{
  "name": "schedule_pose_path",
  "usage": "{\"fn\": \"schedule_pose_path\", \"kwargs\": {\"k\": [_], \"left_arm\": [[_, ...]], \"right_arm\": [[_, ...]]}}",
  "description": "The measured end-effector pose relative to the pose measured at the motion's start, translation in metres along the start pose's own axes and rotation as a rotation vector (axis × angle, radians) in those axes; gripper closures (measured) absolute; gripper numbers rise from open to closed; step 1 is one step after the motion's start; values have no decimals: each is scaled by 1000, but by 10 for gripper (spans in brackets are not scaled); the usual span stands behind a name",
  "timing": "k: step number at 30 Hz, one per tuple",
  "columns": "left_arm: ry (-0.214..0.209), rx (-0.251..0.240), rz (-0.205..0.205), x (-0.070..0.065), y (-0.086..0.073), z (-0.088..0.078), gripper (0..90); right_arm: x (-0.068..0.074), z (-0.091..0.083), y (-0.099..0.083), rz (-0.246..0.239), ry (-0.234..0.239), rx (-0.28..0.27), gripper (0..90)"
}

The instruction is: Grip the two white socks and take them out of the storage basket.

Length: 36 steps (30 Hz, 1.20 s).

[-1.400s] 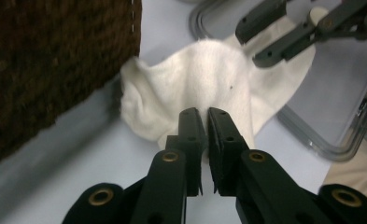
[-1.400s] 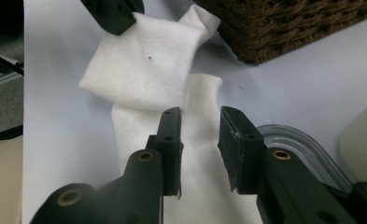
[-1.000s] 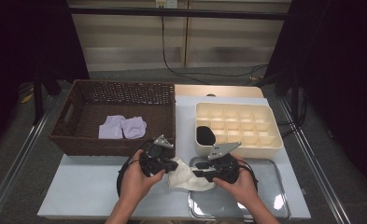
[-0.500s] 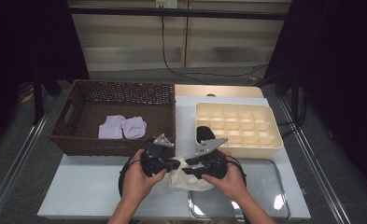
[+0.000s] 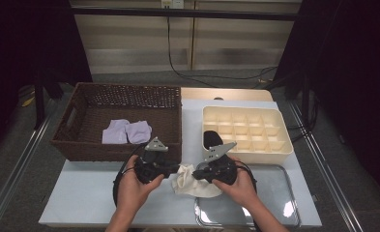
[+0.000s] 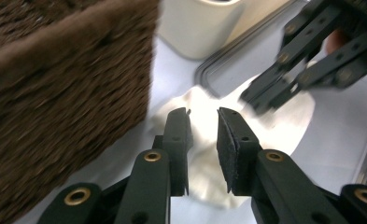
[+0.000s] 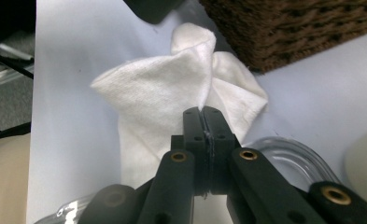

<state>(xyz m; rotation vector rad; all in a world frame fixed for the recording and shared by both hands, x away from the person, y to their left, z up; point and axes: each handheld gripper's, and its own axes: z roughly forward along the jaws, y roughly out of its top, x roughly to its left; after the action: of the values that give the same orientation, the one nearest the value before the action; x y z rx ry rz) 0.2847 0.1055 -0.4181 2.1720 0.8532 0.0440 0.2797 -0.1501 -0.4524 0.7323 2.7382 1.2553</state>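
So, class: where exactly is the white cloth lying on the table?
In the high view the white cloth lies at the table's near edge between the two grippers, just in front of the wicker basket and left of the metal tray.

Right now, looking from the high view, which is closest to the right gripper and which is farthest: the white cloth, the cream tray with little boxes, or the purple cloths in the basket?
From the right gripper:
1. White cloth, pinched in its shut jaws, at the table's front.
2. Cream tray, just behind it, on the right.
3. Purple cloths, inside the brown basket, back left.
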Motion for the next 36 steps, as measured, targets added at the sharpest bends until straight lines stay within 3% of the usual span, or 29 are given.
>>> {"fn": "schedule_pose_path", "kwargs": {"k": [3,8,16,24,27,29,31,36], "left_arm": [[-23,34,-12,2,-7,6,737],[-54,58,15,-5,-6,23,724],[-27,17,63,-8,2,33,626],[-51,60,86,-13,5,48,626],[-43,58,98,-17,8,49,671],[-47,70,108,-18,10,48,775],[-79,85,102,-23,13,48,813],[-86,96,114,-30,16,50,832]], "right_arm": [[-5,-5,-5,18,-16,-8,888],[-10,-8,-10,51,-41,-18,885],[-17,-15,-18,73,-72,-18,864],[-23,-26,-33,111,-107,-17,833],[-19,-32,-33,118,-110,-26,809],[-17,-33,-32,112,-114,-32,798],[-8,-37,-26,99,-109,-44,761],[6,-41,-11,74,-106,-64,671]]}}
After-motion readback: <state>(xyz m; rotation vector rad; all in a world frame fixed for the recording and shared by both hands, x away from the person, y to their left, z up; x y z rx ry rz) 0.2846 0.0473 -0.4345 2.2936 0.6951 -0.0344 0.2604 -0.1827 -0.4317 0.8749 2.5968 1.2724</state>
